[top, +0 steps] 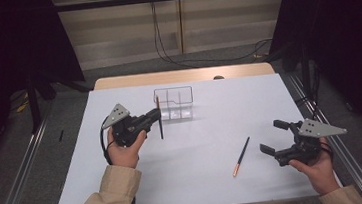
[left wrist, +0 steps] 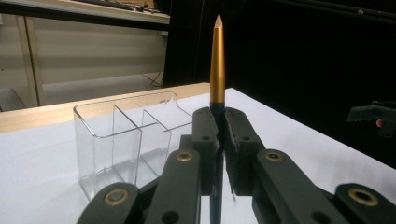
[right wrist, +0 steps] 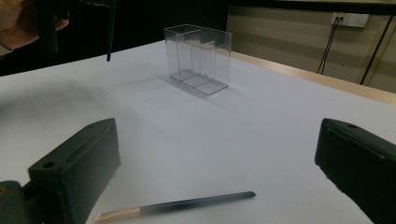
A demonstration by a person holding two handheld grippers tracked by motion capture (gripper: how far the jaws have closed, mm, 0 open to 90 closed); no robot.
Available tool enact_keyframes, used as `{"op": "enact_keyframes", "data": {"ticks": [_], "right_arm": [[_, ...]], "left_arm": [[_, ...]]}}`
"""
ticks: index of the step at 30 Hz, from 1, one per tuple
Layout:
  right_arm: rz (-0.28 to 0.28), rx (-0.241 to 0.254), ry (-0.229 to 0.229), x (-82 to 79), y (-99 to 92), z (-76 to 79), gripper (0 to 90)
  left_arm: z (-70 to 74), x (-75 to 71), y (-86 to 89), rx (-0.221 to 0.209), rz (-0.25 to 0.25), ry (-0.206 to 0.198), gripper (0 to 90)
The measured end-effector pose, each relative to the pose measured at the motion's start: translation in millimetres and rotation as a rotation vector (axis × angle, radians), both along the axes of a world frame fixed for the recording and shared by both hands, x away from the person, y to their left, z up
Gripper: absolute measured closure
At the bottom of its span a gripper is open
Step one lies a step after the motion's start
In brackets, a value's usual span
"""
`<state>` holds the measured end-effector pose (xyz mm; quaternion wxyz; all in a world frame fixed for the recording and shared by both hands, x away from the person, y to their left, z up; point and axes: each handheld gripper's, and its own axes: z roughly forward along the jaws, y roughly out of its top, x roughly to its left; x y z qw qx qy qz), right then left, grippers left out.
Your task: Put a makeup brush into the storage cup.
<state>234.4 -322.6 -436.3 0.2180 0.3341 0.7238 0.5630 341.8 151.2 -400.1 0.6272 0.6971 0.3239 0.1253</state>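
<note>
Just left of the clear organizer [top: 174, 103], left gripper [top: 156, 116] pinches an upright pen [left wrist: 217, 70]; right gripper [top: 274, 135] spread beside second pen [top: 241, 156].

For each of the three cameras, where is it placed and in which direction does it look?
High view: above the person's side, looking forward and down on the white table; both forearms, the left gripper and the right gripper show.
Left gripper view: rides the left gripper, looking along shut jaws holding an upright gold-tipped pen, the clear organizer behind it.
Right gripper view: rides the right gripper, looking across the table between open jaws; a second pen lies on the table.
All three views share the organizer.
</note>
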Motion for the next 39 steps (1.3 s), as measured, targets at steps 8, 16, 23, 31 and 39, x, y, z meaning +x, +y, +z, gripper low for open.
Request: {"op": "enact_keyframes", "data": {"ticks": [8,16,23,31,39], "right_arm": [[0.001,0.000,0.003,0.1,0.7,-0.7,0.0],[0.001,-0.001,0.008,0.2,0.5,-1.0,0.0],[0.009,-0.008,0.009,0.5,0.5,-1.8,0.0],[0.013,-0.015,0.021,0.6,1.1,-3.1,0.0],[0.010,-0.002,0.017,0.2,-1.1,-2.8,0.0]], "left_arm": [[3.3,3.0,-7.6,0.000,-0.004,-0.015,83.7],[7.1,7.9,-13.7,-0.008,-0.005,-0.026,83.7],[9.8,11.2,-17.8,-0.003,-0.002,-0.033,83.7],[13.5,14.9,-24.6,-0.003,-0.004,-0.052,83.7],[16.6,17.0,-29.2,-0.017,0.003,-0.069,83.7]]}}
